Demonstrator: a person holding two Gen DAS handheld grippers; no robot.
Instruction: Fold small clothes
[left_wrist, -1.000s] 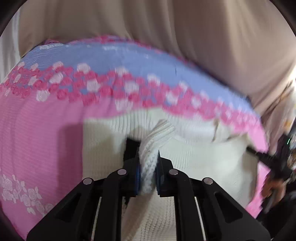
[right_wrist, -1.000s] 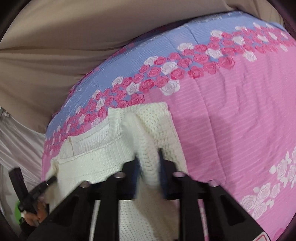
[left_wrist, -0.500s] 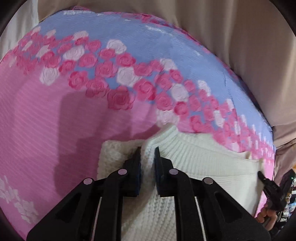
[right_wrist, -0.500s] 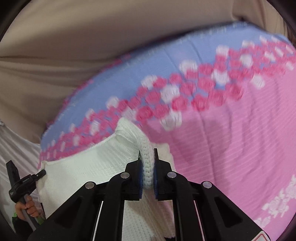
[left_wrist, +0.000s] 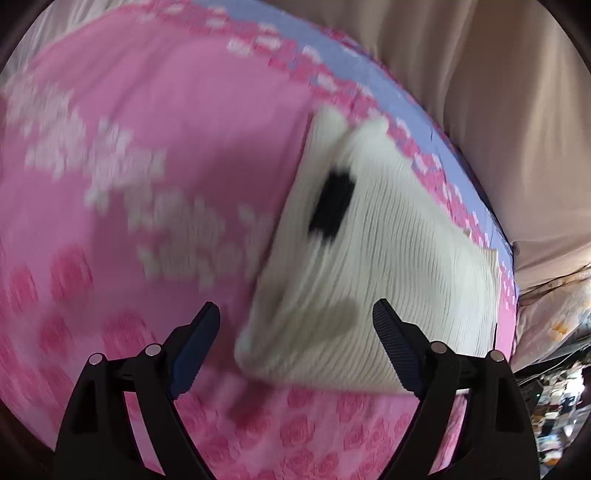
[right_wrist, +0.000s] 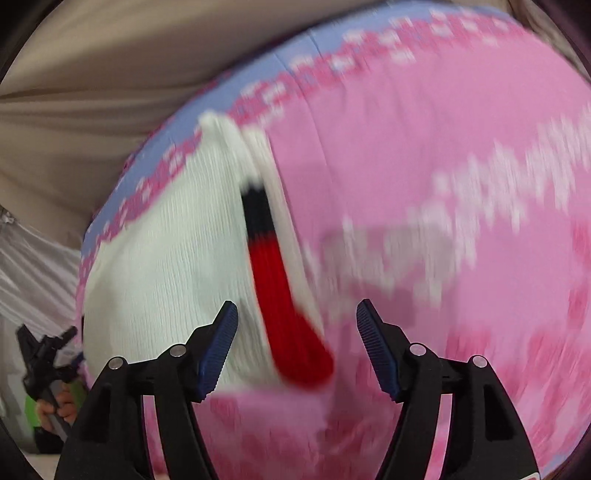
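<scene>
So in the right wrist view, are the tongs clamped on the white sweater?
No, the right tongs are opening, their pads clear of the white sweater lying on the pink bedspread.

sweater (left_wrist: 388, 266) on bedspread (left_wrist: 147, 129) | curtain (left_wrist: 498, 110) behind, seemingly

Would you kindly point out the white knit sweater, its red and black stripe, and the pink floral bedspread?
white knit sweater (left_wrist: 406, 258), left wrist view, ribbed body.
red and black stripe (right_wrist: 277, 288), right wrist view, red part.
pink floral bedspread (right_wrist: 424, 147), right wrist view, plain pink area.
</scene>
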